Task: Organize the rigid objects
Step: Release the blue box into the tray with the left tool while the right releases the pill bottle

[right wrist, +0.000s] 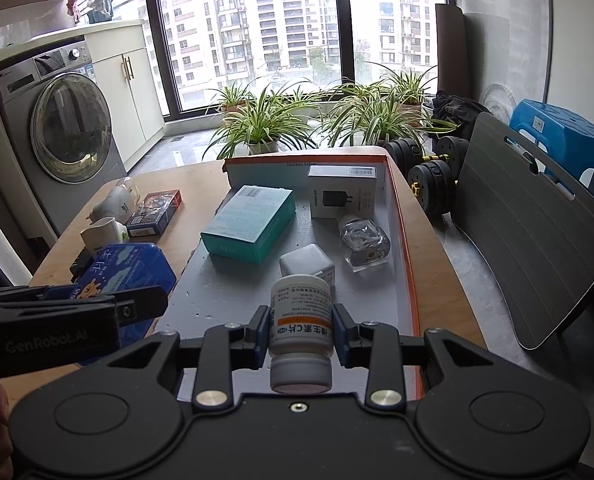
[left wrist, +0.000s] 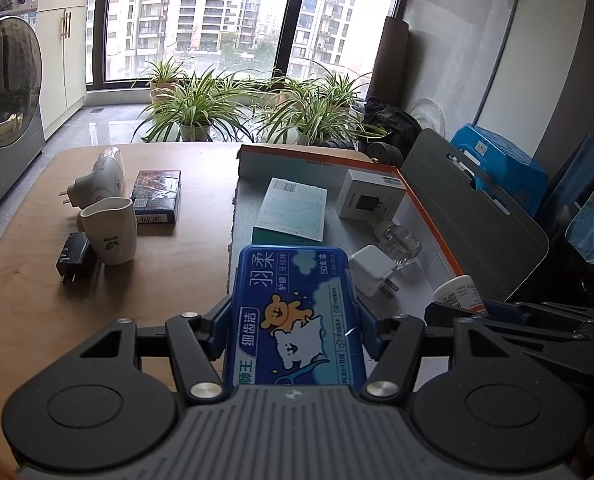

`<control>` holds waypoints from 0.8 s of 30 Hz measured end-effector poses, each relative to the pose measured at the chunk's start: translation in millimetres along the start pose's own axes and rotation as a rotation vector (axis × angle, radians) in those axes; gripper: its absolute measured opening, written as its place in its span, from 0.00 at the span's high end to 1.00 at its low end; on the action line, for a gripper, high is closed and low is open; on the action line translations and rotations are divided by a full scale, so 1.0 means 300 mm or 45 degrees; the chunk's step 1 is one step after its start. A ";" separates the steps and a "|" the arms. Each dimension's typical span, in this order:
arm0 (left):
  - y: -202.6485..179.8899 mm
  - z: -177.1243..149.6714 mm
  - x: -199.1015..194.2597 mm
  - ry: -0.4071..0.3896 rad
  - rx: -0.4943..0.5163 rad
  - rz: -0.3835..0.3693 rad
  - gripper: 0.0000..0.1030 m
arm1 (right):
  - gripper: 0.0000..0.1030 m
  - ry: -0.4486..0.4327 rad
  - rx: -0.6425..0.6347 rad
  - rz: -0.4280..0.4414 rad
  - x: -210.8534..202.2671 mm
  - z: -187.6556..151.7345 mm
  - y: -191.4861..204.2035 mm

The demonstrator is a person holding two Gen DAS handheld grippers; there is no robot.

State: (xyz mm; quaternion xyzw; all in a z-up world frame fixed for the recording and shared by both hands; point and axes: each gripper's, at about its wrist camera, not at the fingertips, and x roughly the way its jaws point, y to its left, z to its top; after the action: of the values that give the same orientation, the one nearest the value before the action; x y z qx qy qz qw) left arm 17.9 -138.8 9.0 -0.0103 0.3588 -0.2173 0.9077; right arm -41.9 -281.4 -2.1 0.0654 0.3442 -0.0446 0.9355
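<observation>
Four items already lie in the orange-rimmed tray (right wrist: 407, 280), the left gripper (left wrist: 293, 320) clasps a blue floss-pick box (left wrist: 297, 312) and the right gripper (right wrist: 301, 330) a white vitamin bottle (right wrist: 301, 320) over its near edge, while the cup (left wrist: 111, 230), card box (left wrist: 157, 196) and two plugs wait far left.

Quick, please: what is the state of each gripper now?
Left gripper: closed on the blue box.
Right gripper: closed on the white bottle.
</observation>
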 end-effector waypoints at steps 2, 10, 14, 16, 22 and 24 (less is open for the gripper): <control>-0.001 0.000 0.003 0.003 0.000 0.000 0.39 | 0.61 0.003 0.001 0.000 0.008 -0.001 0.000; 0.002 0.000 0.015 0.013 -0.004 0.001 0.39 | 0.61 0.012 0.006 0.001 0.020 -0.002 0.001; 0.002 -0.001 0.023 0.020 -0.005 0.001 0.39 | 0.61 0.021 0.011 0.002 0.033 -0.003 -0.002; 0.001 -0.001 0.025 0.022 -0.004 0.001 0.39 | 0.61 0.024 0.014 0.002 0.037 -0.002 -0.004; 0.001 -0.001 0.034 0.028 -0.005 0.001 0.39 | 0.61 0.035 0.021 0.002 0.047 -0.001 -0.007; 0.003 0.000 0.043 0.032 -0.004 0.001 0.39 | 0.61 0.039 0.022 0.002 0.053 0.000 -0.008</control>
State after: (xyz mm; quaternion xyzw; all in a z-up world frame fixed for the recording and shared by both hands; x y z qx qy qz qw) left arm 26.7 -143.1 0.6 -0.0089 0.3707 -0.2165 0.9031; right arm -30.1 -284.4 -12.5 0.0745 0.3582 -0.0457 0.9295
